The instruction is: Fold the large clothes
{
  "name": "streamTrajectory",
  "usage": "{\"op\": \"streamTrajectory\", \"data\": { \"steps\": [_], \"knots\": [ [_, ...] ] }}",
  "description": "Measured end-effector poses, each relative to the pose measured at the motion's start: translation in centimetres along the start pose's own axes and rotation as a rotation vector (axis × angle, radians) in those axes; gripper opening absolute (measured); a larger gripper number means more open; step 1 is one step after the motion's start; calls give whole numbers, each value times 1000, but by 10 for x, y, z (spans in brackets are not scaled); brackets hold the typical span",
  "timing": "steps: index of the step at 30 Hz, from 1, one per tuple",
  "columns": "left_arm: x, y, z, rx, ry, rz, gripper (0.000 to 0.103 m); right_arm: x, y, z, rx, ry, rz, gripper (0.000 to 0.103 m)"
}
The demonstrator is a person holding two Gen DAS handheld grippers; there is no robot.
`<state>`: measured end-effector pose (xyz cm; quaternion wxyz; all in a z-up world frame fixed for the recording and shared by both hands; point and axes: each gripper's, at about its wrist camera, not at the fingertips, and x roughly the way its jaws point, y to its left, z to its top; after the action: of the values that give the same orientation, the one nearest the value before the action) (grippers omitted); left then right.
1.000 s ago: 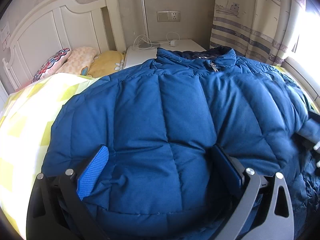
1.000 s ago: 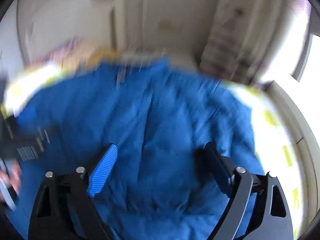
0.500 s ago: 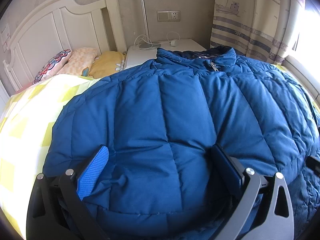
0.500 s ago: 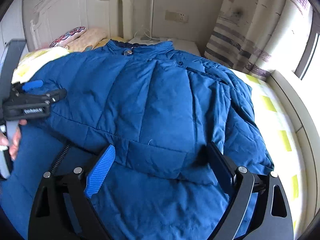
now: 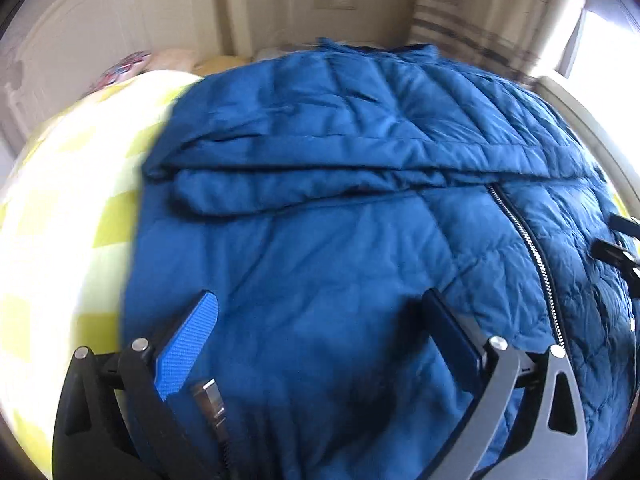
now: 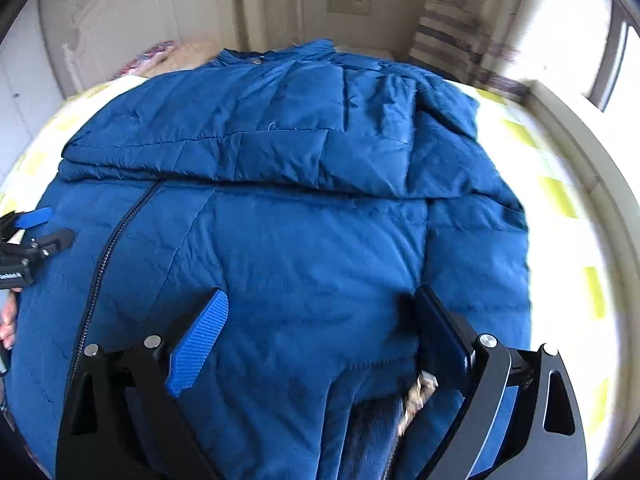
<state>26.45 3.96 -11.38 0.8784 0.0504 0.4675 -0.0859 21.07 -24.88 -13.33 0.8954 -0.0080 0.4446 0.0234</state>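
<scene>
Blue padded jacket (image 6: 304,248) spread across yellow-checked bedspread (image 5: 68,216), collar at far end toward white headboard (image 6: 132,32).

Long axis running near to far, zipper (image 5: 532,256) following that line down the near half; far half covered by a flap folded crosswise, its edge lying left to right. Left gripper (image 5: 320,324) low over near-left panel, jaws wide apart, nothing between them. Right gripper (image 6: 320,320) over near-right panel, likewise spread and empty. Pillows (image 6: 168,54) at far left by headboard; striped curtain (image 6: 456,28) far right. No containers to report.

Matt quilted cloth jacket (image 5: 340,248), metal zip (image 5: 532,248), prob. wood headboard (image 6: 132,32)
</scene>
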Motion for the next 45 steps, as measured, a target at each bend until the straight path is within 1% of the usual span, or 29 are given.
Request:
{"op": "streamTrajectory", "data": {
  "steps": [2, 3, 5, 6, 7, 8, 10, 12, 14, 15, 16, 18, 19, 20, 23, 25, 26, 28, 29, 30, 31, 32, 34, 36, 38, 40, 41, 43, 45],
  "knots": [
    [-23, 1, -7, -11, -56, -63, 101, -26, 17, -11, -46, -64, 85, 90],
    [-30, -1, -11, -4, -67, -77, 101, -32, 29, -20, -100, -69, 110, 91],
    [-32, -10, -26, 48, -44, -43, 101, -28, 48, -36, -197, -35, 113, 96],
    [-28, -15, -33, 84, -22, -21, 101, -17, 59, -49, -260, 22, 92, 96],
    [-20, -19, -40, 127, 4, 4, 101, -14, 61, -57, -268, 17, 81, 96],
    [-21, -19, -48, 151, -29, 9, 101, -16, 57, -59, -242, 1, 93, 97],
    [-26, -16, -51, 125, -22, 19, 101, -22, 50, -61, -213, 21, 93, 97],
    [-43, -8, -56, 70, -45, 11, 101, -38, 48, -66, -207, -9, 49, 97],
    [-65, -7, -68, 49, -89, -43, 101, -56, 51, -74, -229, -48, 88, 98],
    [-75, -10, -78, 62, -104, -80, 101, -63, 53, -82, -249, -62, 120, 98],
    [-78, -14, -85, 82, -106, -91, 101, -64, 56, -88, -272, -62, 132, 98],
    [-71, -28, -105, 170, -63, -40, 101, -53, 62, -108, -329, -17, 113, 98],
    [-64, -32, -113, 196, -48, -16, 101, -49, 57, -109, -316, -20, 117, 98],
    [-65, -30, -116, 174, -78, -22, 101, -49, 53, -110, -287, -34, 133, 98],
    [-73, -29, -117, 125, -57, -17, 100, -59, 54, -110, -259, -33, 96, 98],
    [-94, -35, -125, 126, -116, -37, 100, -71, 62, -110, -295, -65, 120, 98],
    [-105, -45, -131, 158, -145, -76, 101, -79, 66, -114, -316, -85, 143, 98],
    [-111, -69, -145, 245, -143, -103, 101, -82, 78, -121, -361, -103, 190, 98],
    [-107, -78, -149, 285, -127, -89, 101, -74, 85, -125, -387, -73, 202, 98],
    [-99, -88, -156, 324, -109, -47, 101, -67, 89, -127, -396, -48, 190, 98],
    [-97, -87, -160, 312, -130, -44, 101, -58, 88, -129, -383, -38, 187, 98],
    [-96, -84, -159, 292, -128, -59, 101, -56, 83, -127, -352, -40, 213, 99],
    [-98, -74, -156, 260, -97, -104, 101, -60, 79, -125, -350, -29, 198, 98],
    [-108, -63, -159, 238, -126, -96, 101, -71, 71, -125, -351, -53, 171, 98],
    [-116, -48, -164, 206, -157, -58, 101, -80, 61, -130, -332, -85, 173, 98],
    [-110, -33, -168, 174, -131, -48, 101, -79, 48, -137, -292, -80, 152, 98],
    [-104, -24, -172, 149, -107, -71, 101, -72, 40, -141, -260, -55, 152, 98],
    [-107, -15, -178, 120, -125, -105, 101, -73, 31, -146, -232, -80, 164, 98],
    [-113, -18, -179, 148, -133, -70, 101, -78, 34, -147, -241, -76, 129, 98]
  ]
}}
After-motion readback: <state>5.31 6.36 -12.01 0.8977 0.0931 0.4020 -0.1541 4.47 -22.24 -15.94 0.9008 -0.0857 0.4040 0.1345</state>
